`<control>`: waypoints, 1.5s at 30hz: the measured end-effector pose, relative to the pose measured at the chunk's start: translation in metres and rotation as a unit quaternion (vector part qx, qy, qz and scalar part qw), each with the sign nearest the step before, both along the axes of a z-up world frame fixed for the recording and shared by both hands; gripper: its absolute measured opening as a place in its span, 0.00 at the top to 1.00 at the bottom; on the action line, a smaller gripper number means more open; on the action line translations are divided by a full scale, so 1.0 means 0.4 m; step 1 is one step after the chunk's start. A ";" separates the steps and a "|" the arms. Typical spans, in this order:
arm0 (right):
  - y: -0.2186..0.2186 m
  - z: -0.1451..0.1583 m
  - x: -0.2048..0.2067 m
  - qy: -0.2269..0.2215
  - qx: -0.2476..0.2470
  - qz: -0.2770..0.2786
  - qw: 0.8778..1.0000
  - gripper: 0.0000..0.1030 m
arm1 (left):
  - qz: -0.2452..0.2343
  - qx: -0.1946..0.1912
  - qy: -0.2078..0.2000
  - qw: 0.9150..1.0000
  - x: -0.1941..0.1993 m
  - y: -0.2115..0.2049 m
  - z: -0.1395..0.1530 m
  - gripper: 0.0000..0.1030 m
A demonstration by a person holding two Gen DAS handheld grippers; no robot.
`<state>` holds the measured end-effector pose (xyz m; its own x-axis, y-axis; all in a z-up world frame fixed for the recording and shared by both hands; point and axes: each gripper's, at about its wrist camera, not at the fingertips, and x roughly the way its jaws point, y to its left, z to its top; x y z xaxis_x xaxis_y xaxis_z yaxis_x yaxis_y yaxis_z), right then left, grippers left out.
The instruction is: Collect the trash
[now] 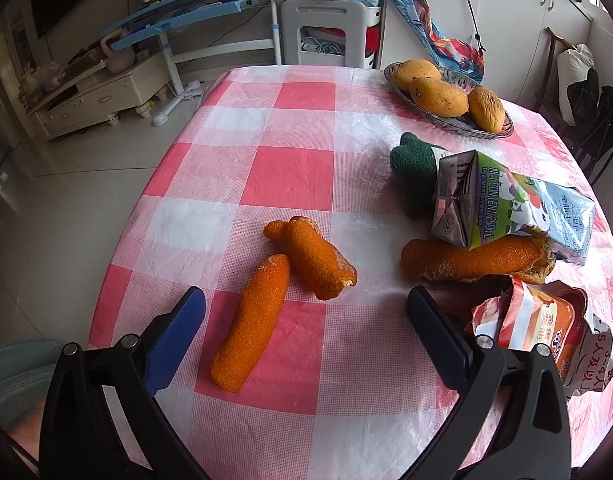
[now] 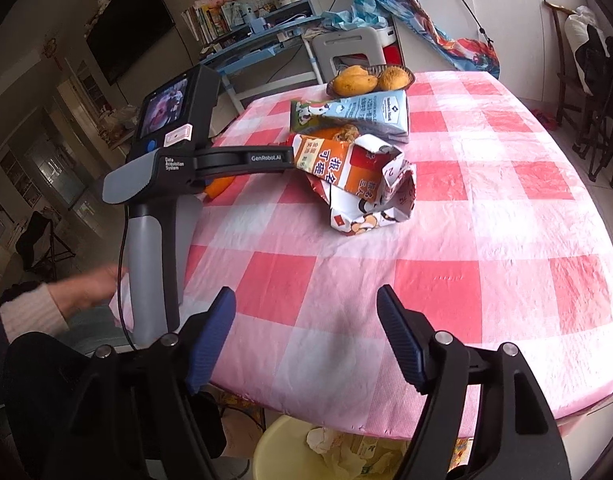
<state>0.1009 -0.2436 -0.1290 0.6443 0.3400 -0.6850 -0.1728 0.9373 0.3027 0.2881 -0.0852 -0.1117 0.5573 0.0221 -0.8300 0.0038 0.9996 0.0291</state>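
The left tongs (image 1: 306,300) gape wide and empty over curled, rough orange peels (image 1: 250,320) on the checked tabletop (image 1: 290,168); the right tongs (image 2: 306,304) stand apart, holding nothing. Beyond lie a crumpled wrapper (image 2: 362,176) and a flattened milk carton (image 1: 506,208). A bowl (image 1: 402,92) holds mangoes (image 1: 438,96); a yellow bin (image 2: 274,444) below holds crumpled paper.

Counter (image 1: 290,160) under pink-checked cloth, bearing three orange peels (image 1: 250,320), a milk carton (image 1: 510,208), a crumpled orange carton (image 2: 362,176), a green knitted item (image 1: 414,172) and a bowl (image 1: 398,84) of mangoes (image 1: 438,96).
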 end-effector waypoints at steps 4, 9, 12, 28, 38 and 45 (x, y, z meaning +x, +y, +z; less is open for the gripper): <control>0.009 0.022 0.012 -0.030 -0.018 -0.011 0.999 0.28 | 0.000 0.000 0.000 1.000 -0.001 -0.001 0.000 0.06; 0.036 0.021 0.038 -0.048 -0.053 -0.012 0.997 0.26 | 0.000 0.000 0.000 1.000 0.000 0.000 0.000 0.06; 0.056 0.000 0.062 -0.038 -0.065 -0.003 0.997 0.26 | 0.000 0.000 0.000 1.000 0.000 0.000 0.000 0.06; 0.088 -0.009 0.081 -0.035 -0.068 0.019 0.997 0.23 | 0.000 0.000 0.000 1.000 0.000 0.000 0.000 0.06; 0.047 0.095 -0.014 -0.090 -0.017 0.010 0.996 0.18 | 0.000 0.000 0.000 1.000 0.000 0.000 0.000 0.06; -0.045 0.055 -0.044 -0.032 0.032 -0.041 0.998 0.16 | 0.000 0.000 0.000 1.000 0.000 0.000 0.000 0.06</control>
